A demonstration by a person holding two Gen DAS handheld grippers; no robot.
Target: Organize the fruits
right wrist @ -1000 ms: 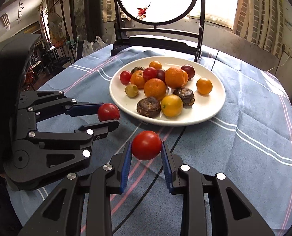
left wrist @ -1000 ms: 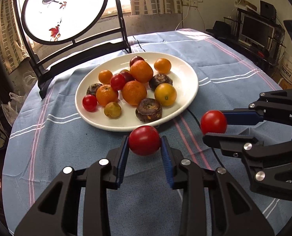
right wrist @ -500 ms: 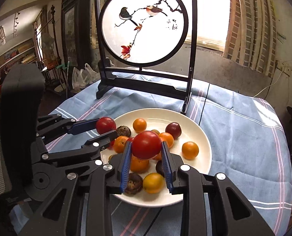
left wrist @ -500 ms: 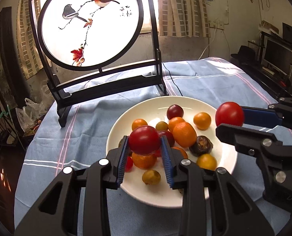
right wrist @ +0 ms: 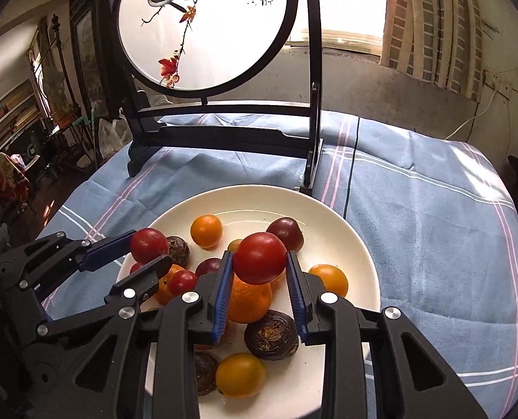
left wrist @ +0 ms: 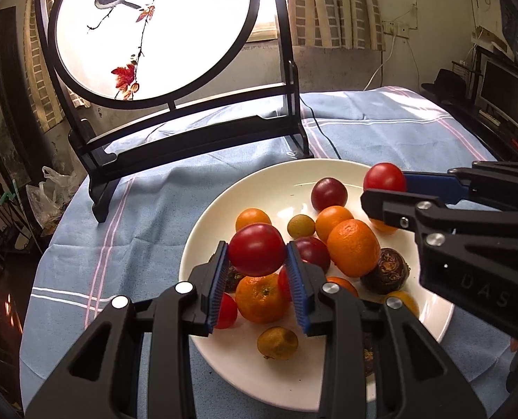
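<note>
My left gripper (left wrist: 257, 248) is shut on a red tomato (left wrist: 257, 249) and holds it above the near left part of the white plate (left wrist: 245, 366). The plate carries several oranges, dark plums, small tomatoes and brown wrinkled fruits. My right gripper (right wrist: 260, 260) hangs over the middle of the plate (right wrist: 328, 230) with a second red tomato (right wrist: 260, 258) between its blue pads. Its jaws are opening, and the pads still touch that tomato. Each gripper shows in the other view: the right gripper (left wrist: 386, 183) with its tomato (left wrist: 384, 178), the left gripper (right wrist: 147, 249) with its tomato (right wrist: 149, 246).
A round painted screen (left wrist: 154, 28) on a black stand (right wrist: 224, 139) rises just behind the plate. A blue striped cloth (right wrist: 433, 227) covers the round table, and a dark cable (left wrist: 322, 136) runs across it. A monitor (left wrist: 503, 94) and clutter stand beyond the table's right side.
Both grippers carried their tomatoes forward from the cloth in front of the plate to above the fruit on the plate. The screen now looms closer.
</note>
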